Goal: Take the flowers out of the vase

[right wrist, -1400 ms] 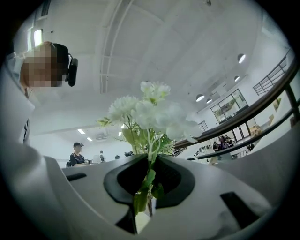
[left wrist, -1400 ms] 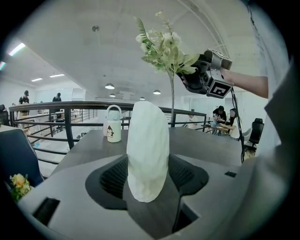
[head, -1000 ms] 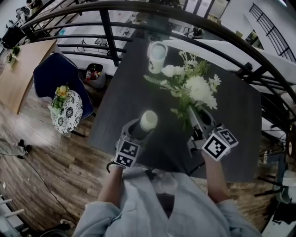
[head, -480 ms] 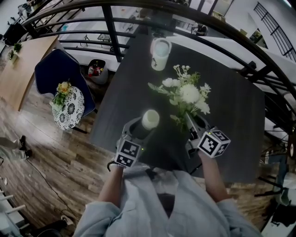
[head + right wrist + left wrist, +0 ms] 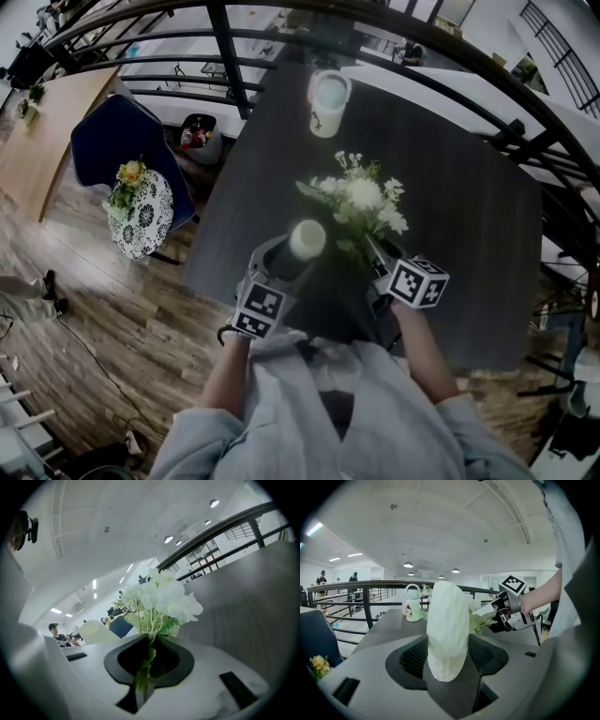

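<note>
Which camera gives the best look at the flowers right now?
The right gripper view: the flowers fill its centre, green stems pinched in the closed jaws of the right gripper. The head view shows the bunch small, from above, over the dark table. The left gripper view shows only leaves behind the white vase.

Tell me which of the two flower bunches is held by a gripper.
The white bouquet, its stems clamped in the right gripper over the dark table; the yellow bunch sits apart by the blue chair.
</note>
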The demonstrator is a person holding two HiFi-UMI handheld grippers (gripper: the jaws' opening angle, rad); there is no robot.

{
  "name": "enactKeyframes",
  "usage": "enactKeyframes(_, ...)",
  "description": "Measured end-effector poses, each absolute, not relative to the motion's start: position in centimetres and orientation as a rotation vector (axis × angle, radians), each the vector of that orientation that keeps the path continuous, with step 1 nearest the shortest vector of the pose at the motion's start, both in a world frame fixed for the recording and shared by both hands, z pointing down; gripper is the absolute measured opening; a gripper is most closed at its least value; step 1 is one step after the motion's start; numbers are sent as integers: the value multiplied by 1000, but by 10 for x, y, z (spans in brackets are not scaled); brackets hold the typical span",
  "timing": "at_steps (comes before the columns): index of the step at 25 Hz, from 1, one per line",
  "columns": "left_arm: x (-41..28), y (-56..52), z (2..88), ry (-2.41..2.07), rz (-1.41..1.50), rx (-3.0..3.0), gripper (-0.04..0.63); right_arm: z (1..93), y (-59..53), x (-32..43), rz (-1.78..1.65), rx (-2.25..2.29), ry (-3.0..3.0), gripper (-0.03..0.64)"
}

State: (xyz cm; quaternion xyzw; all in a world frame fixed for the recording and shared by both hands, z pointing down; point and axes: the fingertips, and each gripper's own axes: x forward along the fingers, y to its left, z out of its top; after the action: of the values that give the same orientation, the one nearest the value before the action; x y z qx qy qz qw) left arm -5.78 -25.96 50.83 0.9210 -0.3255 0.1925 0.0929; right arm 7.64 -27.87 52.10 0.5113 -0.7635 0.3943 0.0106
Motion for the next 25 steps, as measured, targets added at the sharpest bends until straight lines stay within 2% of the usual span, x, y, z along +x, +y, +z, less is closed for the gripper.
enactKeyframes(15,-59,-259,508,-962,582,2729,273,585,-277,65,1353,1533,-2209,60)
enactKeyframes(19,-61,-259,509,-963,581,2728,273,598,-276,64,1299,1503,-2191,97)
enactKeyframes(25,-60,-259,510,-959,582,2726,273,606,-276,73,1272,1512,-2156,193)
